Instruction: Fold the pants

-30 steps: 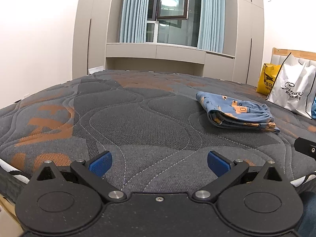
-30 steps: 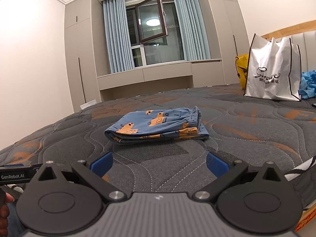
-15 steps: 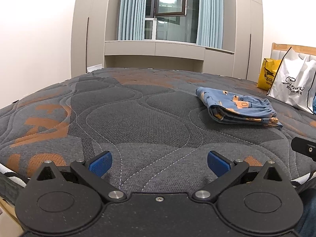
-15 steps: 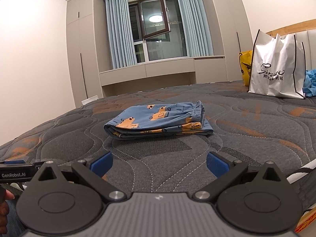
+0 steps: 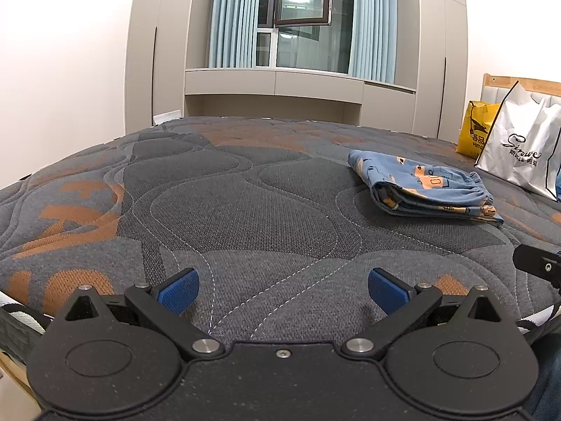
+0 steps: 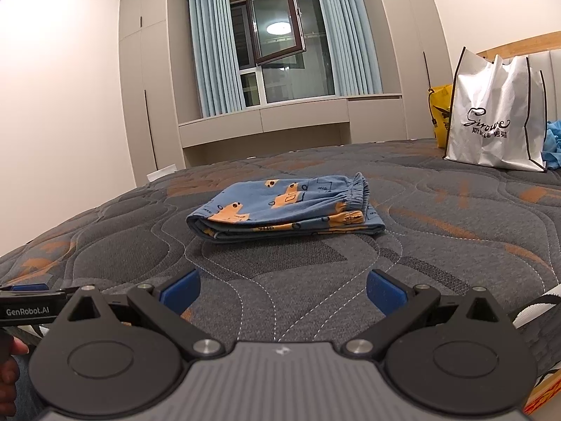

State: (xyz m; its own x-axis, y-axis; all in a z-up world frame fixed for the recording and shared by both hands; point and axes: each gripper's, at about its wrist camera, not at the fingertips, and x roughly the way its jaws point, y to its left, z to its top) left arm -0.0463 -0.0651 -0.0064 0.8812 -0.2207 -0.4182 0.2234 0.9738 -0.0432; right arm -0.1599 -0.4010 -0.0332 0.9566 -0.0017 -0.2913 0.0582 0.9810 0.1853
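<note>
1. The pants (image 6: 285,210) lie folded in a flat stack on the bed (image 6: 438,245). They are blue with orange shapes.
2. The left gripper (image 5: 282,289) is spread wide and holds nothing. It hangs over the near edge of the bed, and the pants (image 5: 422,189) are far off to its right.
3. The right gripper (image 6: 283,291) is spread wide too, with nothing in it. The pants are straight ahead of it, not touching.
4. A white bag (image 6: 498,115) stands on the bed, past the pants, with a yellow bag (image 6: 438,112) behind it.
</note>
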